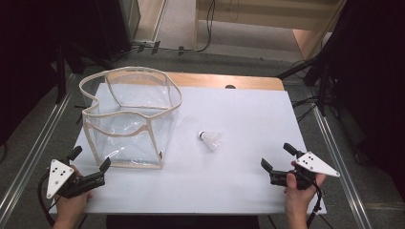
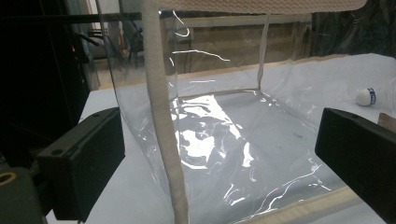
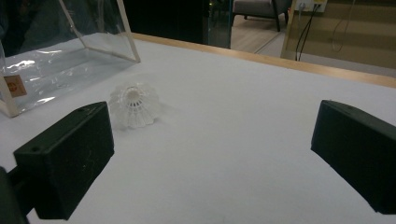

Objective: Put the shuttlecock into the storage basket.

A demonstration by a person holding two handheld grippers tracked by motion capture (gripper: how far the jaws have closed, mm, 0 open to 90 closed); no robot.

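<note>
Shuttlecock [image 1: 210, 140] lying on its side mid-table [image 1: 239, 181], just right of the clear bag [image 1: 131, 117]. Right gripper [image 1: 276, 162] near it, spread wide, empty. Left gripper [image 1: 90, 159] spread at the bag's corner. Light, round: likely to roll or crush under a careless pinch.

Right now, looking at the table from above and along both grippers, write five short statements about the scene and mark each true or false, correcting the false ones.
1. The shuttlecock lies inside the clear bag. False: it lies on the white table, beside the bag.
2. The left gripper is open. True.
3. The right gripper grips the shuttlecock. False: it is open and apart from it.
4. The bag stands upright with its mouth open. True.
5. The bag is at the table's right. False: it is at the left.
</note>
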